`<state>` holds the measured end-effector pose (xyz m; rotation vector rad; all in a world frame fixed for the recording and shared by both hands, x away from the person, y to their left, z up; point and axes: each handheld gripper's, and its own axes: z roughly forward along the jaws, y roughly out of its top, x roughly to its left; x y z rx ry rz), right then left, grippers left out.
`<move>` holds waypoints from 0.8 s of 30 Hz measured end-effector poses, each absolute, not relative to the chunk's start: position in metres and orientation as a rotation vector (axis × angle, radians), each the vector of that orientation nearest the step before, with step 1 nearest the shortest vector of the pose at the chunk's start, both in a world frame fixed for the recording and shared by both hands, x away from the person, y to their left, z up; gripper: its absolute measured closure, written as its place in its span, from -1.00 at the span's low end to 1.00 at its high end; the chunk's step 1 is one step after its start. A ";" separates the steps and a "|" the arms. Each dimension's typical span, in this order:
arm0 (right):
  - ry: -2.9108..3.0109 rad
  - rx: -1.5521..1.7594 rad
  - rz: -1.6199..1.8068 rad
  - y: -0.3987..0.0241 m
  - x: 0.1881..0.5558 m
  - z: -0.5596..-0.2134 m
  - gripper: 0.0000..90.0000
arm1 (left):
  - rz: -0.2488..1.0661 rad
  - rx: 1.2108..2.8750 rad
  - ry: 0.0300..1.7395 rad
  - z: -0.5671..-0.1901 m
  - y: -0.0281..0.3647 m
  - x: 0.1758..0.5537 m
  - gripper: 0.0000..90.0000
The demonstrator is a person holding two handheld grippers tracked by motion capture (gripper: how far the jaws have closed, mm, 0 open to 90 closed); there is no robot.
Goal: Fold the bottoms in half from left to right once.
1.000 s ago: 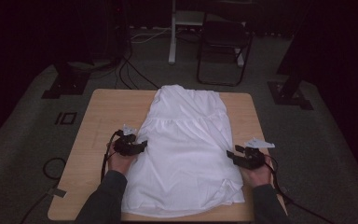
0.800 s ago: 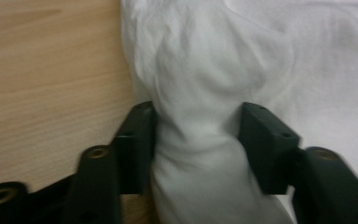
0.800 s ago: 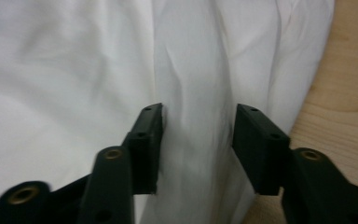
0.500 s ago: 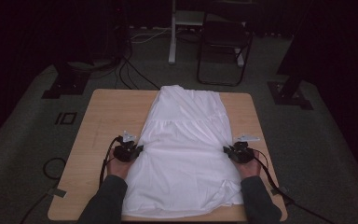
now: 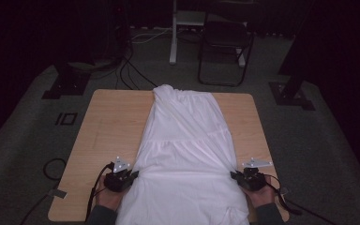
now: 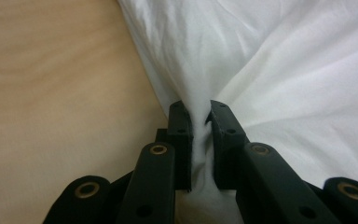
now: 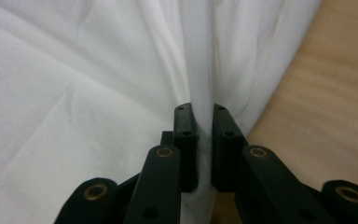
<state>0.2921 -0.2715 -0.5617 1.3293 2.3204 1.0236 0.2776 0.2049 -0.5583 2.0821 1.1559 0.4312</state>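
1. White cotton-looking garment (image 5: 185, 154) lies flat down the middle of the wooden table (image 5: 108, 131), narrow end far from the person, wide end near the table's front edge.
2. Left gripper (image 5: 132, 174) sits at the garment's left side edge, right gripper (image 5: 234, 176) at its right side edge, roughly level w/ each other.
3. Jaws on both have just been closing. In the left gripper view the jaws pinch a fold of the cloth (image 6: 200, 135); in the right gripper view same story, a pleat of fabric (image 7: 204, 126) squeezed between the pads.
4. Step in hand, I'd judge: both side edges grabbed, prob. to lift or fold the lower half.
5. To do it well:
   - check each pinch takes all layers, not just the top one; can't tell from here how many are caught.
   - move both hands together, same height & pace, so the cloth stays square.
   - keep light tension across the width; avoid yanking, or the far end drags and bunches.
   - lift clear of the table before carrying over, so the edge doesn't roll under.
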 end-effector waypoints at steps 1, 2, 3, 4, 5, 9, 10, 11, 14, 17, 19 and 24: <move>2.333 1.328 1.015 -0.271 0.290 -0.561 0.83 | 0.435 2.088 1.152 -0.558 0.204 0.274 0.79; 2.354 1.330 1.007 -0.271 0.287 -0.559 0.74 | 0.445 2.091 1.140 -0.557 0.204 0.273 0.75; 2.370 1.309 1.013 -0.271 0.287 -0.556 0.58 | 0.451 2.081 1.128 -0.556 0.205 0.273 0.62; 2.364 1.294 1.028 -0.270 0.287 -0.554 0.44 | 0.471 2.057 1.128 -0.555 0.206 0.275 0.49; 2.345 1.270 1.058 -0.269 0.289 -0.549 0.26 | 0.486 2.027 1.141 -0.552 0.207 0.278 0.31; 2.262 1.191 1.174 -0.259 0.316 -0.525 0.12 | 0.504 1.893 1.160 -0.538 0.215 0.293 0.09; 2.260 1.177 1.187 -0.254 0.326 -0.522 0.12 | 0.509 1.885 1.165 -0.537 0.216 0.296 0.07; 2.259 1.175 1.198 -0.250 0.334 -0.520 0.12 | 0.505 1.877 1.170 -0.537 0.216 0.301 0.05; 2.276 1.166 1.233 -0.231 0.368 -0.520 0.12 | 0.495 1.864 1.185 -0.541 0.212 0.311 0.03; 2.299 1.178 1.202 -0.214 0.396 -0.528 0.11 | 0.489 1.886 1.178 -0.547 0.207 0.310 0.00; 2.320 1.209 1.176 -0.206 0.411 -0.535 0.10 | 0.490 1.898 1.174 -0.551 0.204 0.307 -0.01; 2.376 1.178 1.055 -0.195 0.420 -0.544 0.85 | 0.498 1.912 1.158 -0.555 0.197 0.301 -0.06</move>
